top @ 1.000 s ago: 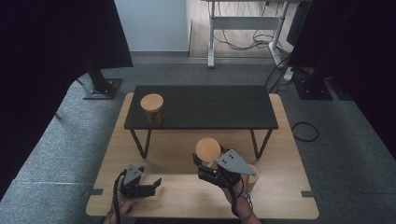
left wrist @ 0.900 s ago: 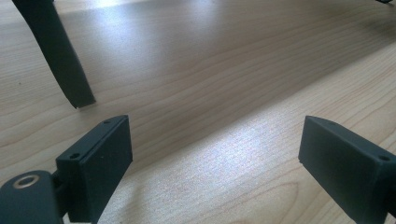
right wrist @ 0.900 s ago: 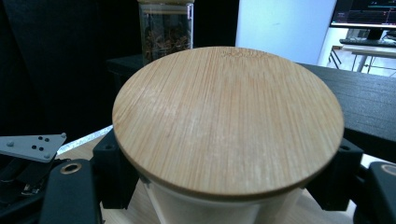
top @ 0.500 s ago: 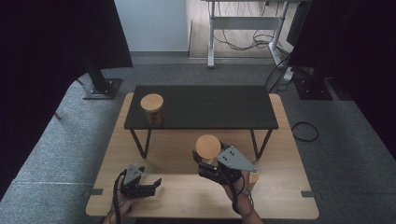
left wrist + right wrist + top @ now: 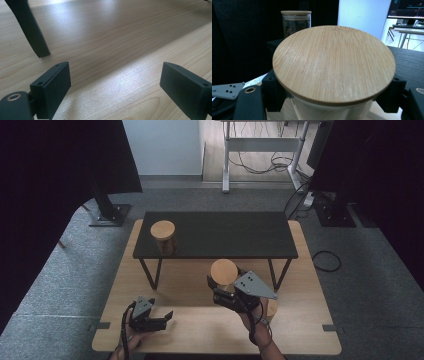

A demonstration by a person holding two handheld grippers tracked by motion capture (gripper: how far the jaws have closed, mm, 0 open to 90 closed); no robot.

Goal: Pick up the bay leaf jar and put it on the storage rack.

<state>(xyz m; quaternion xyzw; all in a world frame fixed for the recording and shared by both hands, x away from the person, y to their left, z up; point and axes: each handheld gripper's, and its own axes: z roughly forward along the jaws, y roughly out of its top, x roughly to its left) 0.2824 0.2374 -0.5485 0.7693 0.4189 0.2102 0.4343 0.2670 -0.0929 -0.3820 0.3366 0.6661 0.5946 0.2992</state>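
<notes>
jar (image 5: 223, 272) with a bamboo lid is sitting clamped in the right gripper (image 5: 226, 292), carried slightly toward the black shelf (image 5: 235, 234) since a second ago, suggesting placement there; left gripper (image 5: 159, 322) is resting wide, empty.

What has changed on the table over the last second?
Hardly anything. The right tongs stay shut on the white jar with the wooden lid, perhaps edging slightly toward the black shelf. The left tongs stay open over the wooden table; the glass jar stays on the shelf.
</notes>
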